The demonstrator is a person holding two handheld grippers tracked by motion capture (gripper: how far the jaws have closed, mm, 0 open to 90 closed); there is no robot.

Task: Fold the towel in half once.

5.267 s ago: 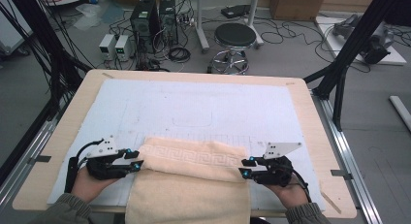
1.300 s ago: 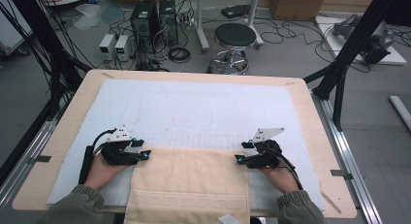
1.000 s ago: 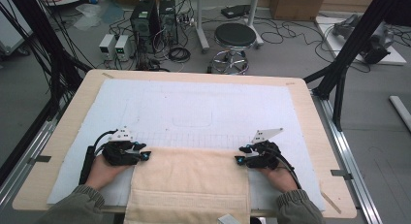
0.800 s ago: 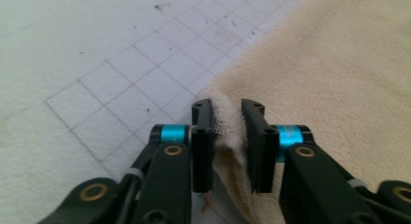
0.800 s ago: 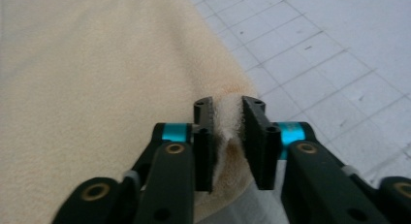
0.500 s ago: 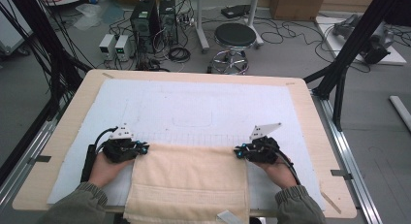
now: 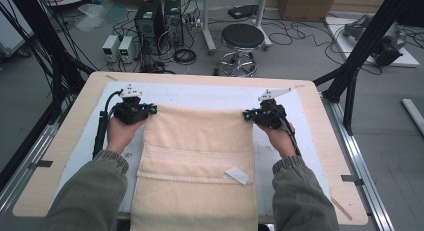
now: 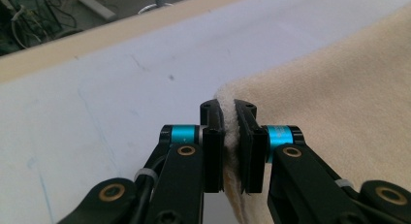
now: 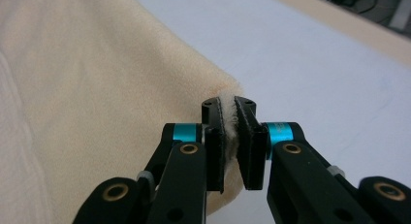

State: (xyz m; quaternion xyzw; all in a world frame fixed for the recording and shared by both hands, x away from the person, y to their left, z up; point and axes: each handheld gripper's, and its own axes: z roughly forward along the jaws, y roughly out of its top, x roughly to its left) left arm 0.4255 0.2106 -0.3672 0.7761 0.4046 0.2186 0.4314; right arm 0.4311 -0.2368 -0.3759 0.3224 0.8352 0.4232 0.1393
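Observation:
A cream towel (image 7: 197, 156) lies lengthwise on the white mat, with its near end hanging over the table's front edge. My left gripper (image 7: 148, 110) is shut on the towel's far left corner (image 8: 231, 132); the cloth is pinched between its black jaws. My right gripper (image 7: 248, 115) is shut on the far right corner (image 9: 229, 129) in the same way. Both corners are lifted a little above the mat, and the far edge is stretched straight between the two grippers. A white label (image 7: 236, 175) shows on the towel near its right side.
The white mat (image 7: 200, 95) covers most of the wooden table (image 7: 327, 141). Bare mat lies beyond the towel's far edge. Behind the table, on the floor, stand a black stool (image 7: 242, 37), computer boxes (image 7: 150, 18) and cables. Black frame posts (image 7: 362, 46) rise at both sides.
Both grippers have closed on the towel's far corners, then lifted and carried them away from the person. The towel now lies stretched further up the mat.

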